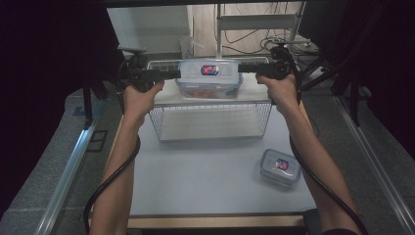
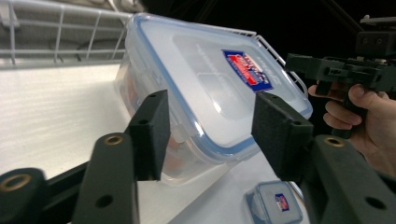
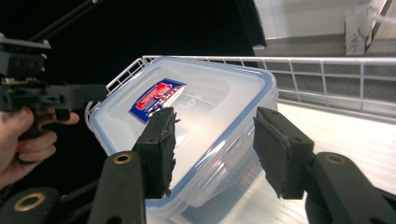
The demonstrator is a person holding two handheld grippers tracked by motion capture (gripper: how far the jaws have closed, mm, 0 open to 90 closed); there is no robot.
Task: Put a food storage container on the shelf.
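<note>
A small box (image 1: 280, 167) is lying on the table (image 1: 205, 181) nearest the person. Farther off, a big lidded box (image 1: 209, 78) is sitting on the wire rack (image 1: 210, 122). The left gripper (image 1: 172, 74) and right gripper (image 1: 244, 68) are flanking its ends, jaws spread, pads not pressing it.

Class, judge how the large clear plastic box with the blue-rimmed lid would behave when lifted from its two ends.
The large clear plastic box with the blue-rimmed lid looks rigid, so it probably keeps its shape. Its smooth walls may be slippery. The reddish contents inside could add weight and might shift if it tilts.
</note>
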